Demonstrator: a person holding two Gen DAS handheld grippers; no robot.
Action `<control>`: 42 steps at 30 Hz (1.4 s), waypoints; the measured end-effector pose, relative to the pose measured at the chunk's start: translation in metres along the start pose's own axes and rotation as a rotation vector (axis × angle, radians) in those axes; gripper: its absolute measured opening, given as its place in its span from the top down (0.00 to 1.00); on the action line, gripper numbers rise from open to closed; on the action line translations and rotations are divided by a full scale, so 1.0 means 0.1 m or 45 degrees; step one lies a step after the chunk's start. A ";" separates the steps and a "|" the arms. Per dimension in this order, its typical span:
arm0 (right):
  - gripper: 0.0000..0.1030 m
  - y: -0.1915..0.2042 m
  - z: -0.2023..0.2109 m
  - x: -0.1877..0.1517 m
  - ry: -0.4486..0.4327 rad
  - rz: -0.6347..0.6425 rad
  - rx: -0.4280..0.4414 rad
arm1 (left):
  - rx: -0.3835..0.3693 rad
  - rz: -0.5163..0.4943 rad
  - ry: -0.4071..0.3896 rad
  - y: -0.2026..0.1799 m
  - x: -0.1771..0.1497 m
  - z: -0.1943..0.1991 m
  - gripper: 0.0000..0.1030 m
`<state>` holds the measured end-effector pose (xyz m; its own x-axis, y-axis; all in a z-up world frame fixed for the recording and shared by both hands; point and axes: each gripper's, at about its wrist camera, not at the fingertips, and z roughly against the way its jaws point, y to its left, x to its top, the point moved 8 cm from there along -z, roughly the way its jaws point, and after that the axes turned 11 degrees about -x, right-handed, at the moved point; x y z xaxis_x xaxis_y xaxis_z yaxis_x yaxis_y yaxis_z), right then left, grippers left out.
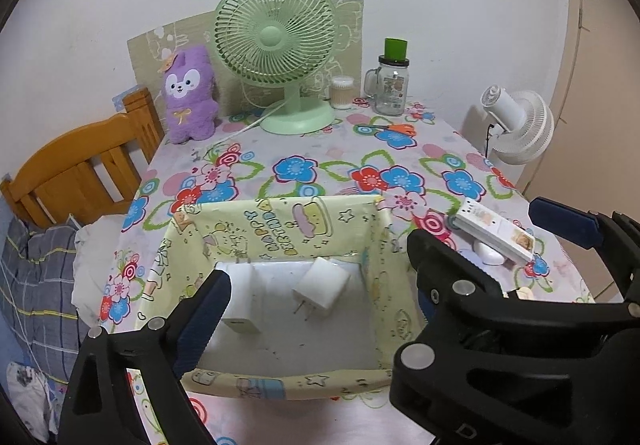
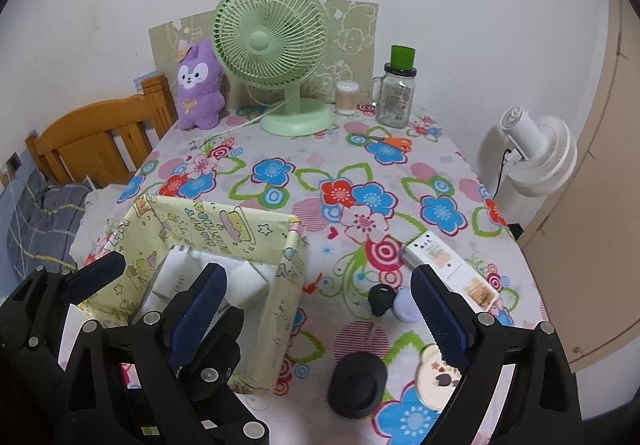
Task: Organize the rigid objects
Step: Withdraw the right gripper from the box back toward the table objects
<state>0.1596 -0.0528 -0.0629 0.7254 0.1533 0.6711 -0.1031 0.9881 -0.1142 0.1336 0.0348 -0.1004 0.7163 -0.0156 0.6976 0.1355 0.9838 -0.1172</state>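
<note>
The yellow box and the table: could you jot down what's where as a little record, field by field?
box: yellow patterned box, open top, near table edge
inside box: two white chargers
still on table: white remote, black round case, round cartoon tin
back of table: green fan, purple plush, glass jar
left gripper: open, empty
right gripper: open, empty

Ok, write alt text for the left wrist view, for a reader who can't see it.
An open left gripper, nothing between its fingers, hangs over a yellow box holding two white chargers on a floral table. Behind stand a green fan, a purple plush and a jar.
</note>
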 end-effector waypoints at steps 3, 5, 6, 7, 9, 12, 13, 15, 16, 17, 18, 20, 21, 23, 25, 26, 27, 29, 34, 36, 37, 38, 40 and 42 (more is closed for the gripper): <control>0.07 -0.07 0.02 -0.01 -0.003 -0.011 0.005 | -0.013 -0.010 -0.006 -0.07 0.01 0.01 0.06; 0.07 -0.12 0.03 -0.02 -0.004 -0.016 0.006 | -0.022 -0.015 -0.007 -0.14 0.02 0.01 0.06; 0.07 -0.15 0.04 -0.02 -0.005 -0.017 0.004 | -0.026 -0.018 -0.007 -0.18 0.02 0.00 0.06; 0.07 -0.19 0.04 -0.03 -0.009 -0.018 0.000 | -0.030 -0.022 -0.006 -0.21 0.02 0.00 0.06; 0.07 -0.25 0.06 -0.03 -0.016 -0.020 -0.006 | -0.034 -0.030 -0.007 -0.27 0.02 0.00 0.06; 0.07 -0.35 0.06 -0.05 -0.022 -0.026 -0.010 | -0.042 -0.052 -0.010 -0.38 0.04 -0.01 0.06; 0.07 -0.39 0.07 -0.05 -0.022 -0.029 -0.011 | -0.045 -0.059 -0.011 -0.41 0.04 -0.01 0.06; 0.07 -0.45 0.07 -0.06 -0.023 -0.033 -0.012 | -0.059 -0.068 -0.015 -0.50 0.05 -0.02 0.06; 0.07 -0.49 0.07 -0.06 -0.024 -0.034 -0.016 | -0.063 -0.069 -0.015 -0.52 0.05 -0.02 0.06; 0.07 -0.53 0.08 -0.06 -0.026 -0.036 -0.029 | -0.071 -0.071 -0.014 -0.56 0.06 -0.02 0.06; 0.07 -0.57 0.09 -0.06 -0.030 -0.036 -0.039 | -0.078 -0.073 -0.016 -0.59 0.06 -0.01 0.06; 0.08 -0.63 0.12 -0.05 -0.039 -0.029 -0.045 | -0.090 -0.075 -0.027 -0.66 0.08 0.00 0.06; 0.08 -0.67 0.14 -0.04 -0.045 -0.028 -0.052 | -0.092 -0.077 -0.029 -0.68 0.09 0.01 0.06; 0.08 -0.74 0.17 -0.04 -0.053 -0.032 -0.061 | -0.100 -0.089 -0.034 -0.75 0.11 0.02 0.05; 0.08 -0.80 0.19 -0.04 -0.056 -0.039 -0.064 | -0.107 -0.101 -0.040 -0.82 0.13 0.03 0.05; 0.08 -0.83 0.20 -0.05 -0.057 -0.044 -0.065 | -0.111 -0.109 -0.043 -0.85 0.13 0.03 0.05; 0.08 -0.86 0.21 -0.05 -0.057 -0.049 -0.066 | -0.114 -0.112 -0.046 -0.87 0.14 0.04 0.04; 0.08 -0.92 0.23 -0.06 -0.064 -0.054 -0.075 | -0.119 -0.120 -0.051 -0.93 0.15 0.04 0.04; 0.08 -1.08 0.26 -0.06 -0.082 -0.070 -0.095 | -0.111 -0.131 -0.064 -1.02 0.18 0.04 0.01; 0.08 -1.12 0.27 -0.07 -0.081 -0.079 -0.089 | -0.116 -0.135 -0.074 -1.07 0.19 0.04 0.00; 0.08 -1.15 0.26 -0.07 -0.080 -0.083 -0.088 | -0.121 -0.137 -0.074 -1.09 0.19 0.04 0.00; 0.08 -1.18 0.26 -0.08 -0.078 -0.086 -0.087 | -0.127 -0.137 -0.075 -1.12 0.19 0.04 0.00; 0.08 -1.23 0.25 -0.09 -0.077 -0.094 -0.090 | -0.132 -0.133 -0.083 -1.15 0.19 0.04 0.00; 0.08 -1.30 0.25 -0.09 -0.087 -0.110 -0.120 | -0.126 -0.132 -0.097 -1.18 0.20 0.03 0.00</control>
<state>0.1492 -0.1819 -0.0358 0.6807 0.0717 0.7290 0.0242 0.9925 -0.1202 0.1297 -0.0811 -0.0702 0.6415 -0.0988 0.7607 0.2755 0.9552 -0.1083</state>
